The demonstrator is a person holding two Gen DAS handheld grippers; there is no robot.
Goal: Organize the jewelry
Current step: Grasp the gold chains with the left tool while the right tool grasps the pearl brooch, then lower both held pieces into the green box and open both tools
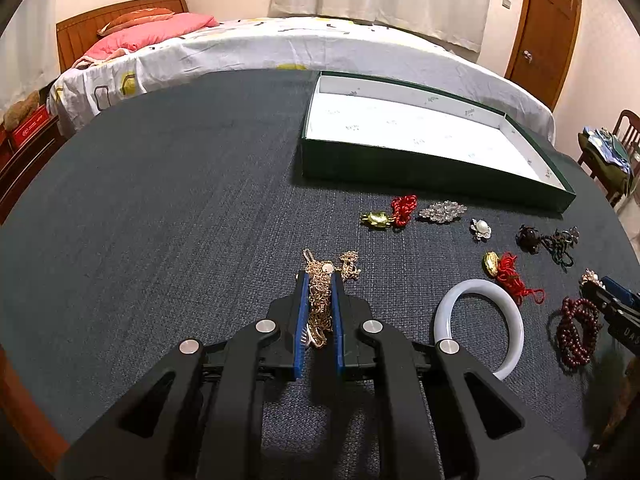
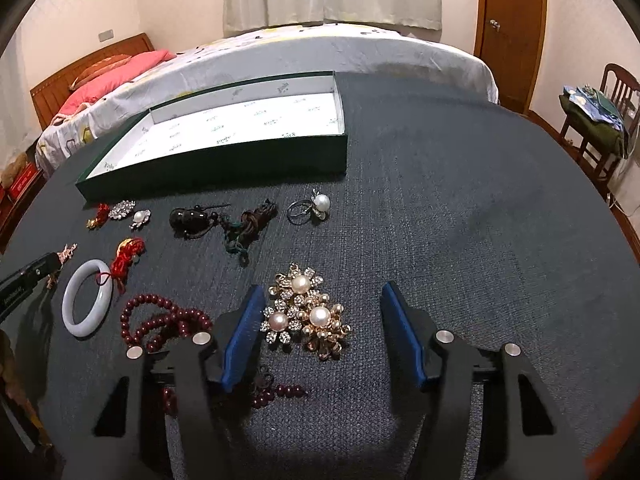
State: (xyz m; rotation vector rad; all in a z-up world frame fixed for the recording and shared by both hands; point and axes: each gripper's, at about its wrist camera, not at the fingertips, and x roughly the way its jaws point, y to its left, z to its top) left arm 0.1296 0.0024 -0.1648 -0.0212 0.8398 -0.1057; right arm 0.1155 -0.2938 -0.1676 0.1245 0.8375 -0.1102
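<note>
My left gripper [image 1: 320, 276] is shut on a bundle of gold chain [image 1: 320, 300], which fills the gap between the blue pads and spills past the tips onto the dark cloth. My right gripper [image 2: 322, 292] is open, its jaws on either side of a gold and pearl flower brooch cluster [image 2: 306, 314] lying on the cloth. The green box [image 1: 424, 168] with a white lining stands empty at the back, and also shows in the right wrist view [image 2: 216, 164].
On the cloth lie a white bangle [image 2: 86, 298], dark red beads [image 2: 164, 322], red cord charms [image 2: 126, 258], a dark pendant on a cord [image 2: 188, 218], a pearl ring [image 2: 312, 206] and small brooches [image 2: 122, 209]. A bed and a chair [image 2: 600, 120] stand behind the table.
</note>
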